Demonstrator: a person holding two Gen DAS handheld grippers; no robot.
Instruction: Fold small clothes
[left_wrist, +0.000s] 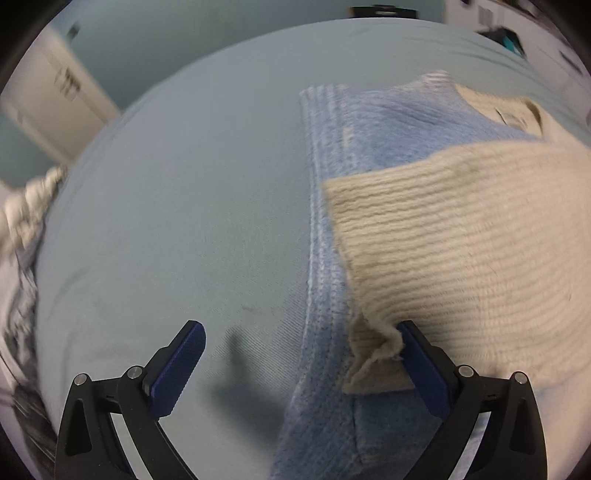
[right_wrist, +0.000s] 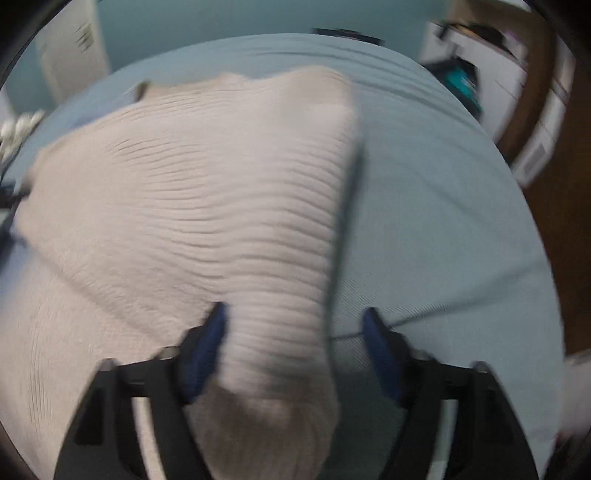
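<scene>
Pale teal walls and a white door back the blue-sheeted table (left_wrist: 166, 221), where the cream ribbed sweater (left_wrist: 480, 240) lies folded over a blue garment (left_wrist: 388, 129), apparently just laid down, since the left claw (left_wrist: 303, 365) and right claw (right_wrist: 295, 343) both gape empty.

I see a pale blue sheet (left_wrist: 177, 206) covering the bed, a white door (left_wrist: 55, 107) beyond it, and brown wooden flooring (right_wrist: 569, 229) alongside.
</scene>
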